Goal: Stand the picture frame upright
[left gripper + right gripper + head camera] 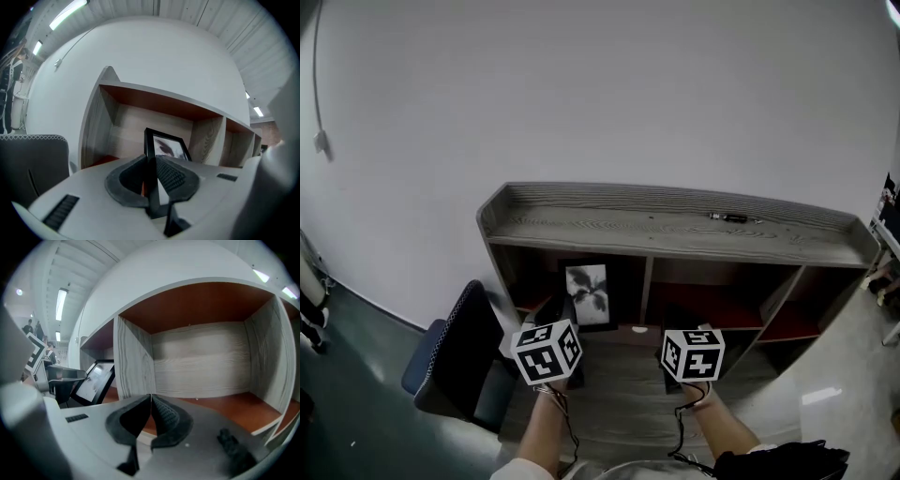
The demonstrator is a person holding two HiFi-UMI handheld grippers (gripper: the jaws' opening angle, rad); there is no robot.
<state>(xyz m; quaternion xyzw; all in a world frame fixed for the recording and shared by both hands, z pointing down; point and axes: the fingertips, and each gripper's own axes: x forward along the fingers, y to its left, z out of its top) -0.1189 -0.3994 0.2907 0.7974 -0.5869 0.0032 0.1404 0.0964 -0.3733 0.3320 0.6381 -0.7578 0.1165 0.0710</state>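
Note:
A black picture frame (588,293) with a grey photo stands nearly upright in the left compartment of the wooden shelf unit (675,230). My left gripper (563,317) is shut on the frame's left edge. In the left gripper view the black frame edge (150,154) runs down between the two pads (171,176), and the photo (167,146) shows just beyond. My right gripper (678,330) hovers in front of the middle compartment, shut with nothing in it (151,398). From the right gripper view the frame (96,380) shows at the left, past the shelf divider (133,366).
A dark padded chair (459,361) stands close to the shelf's left side. A small dark object (729,217) lies on the shelf top. The middle compartment has a red-brown floor (220,406). A black bag (787,459) sits at the lower right, and a cable (319,141) hangs on the white wall.

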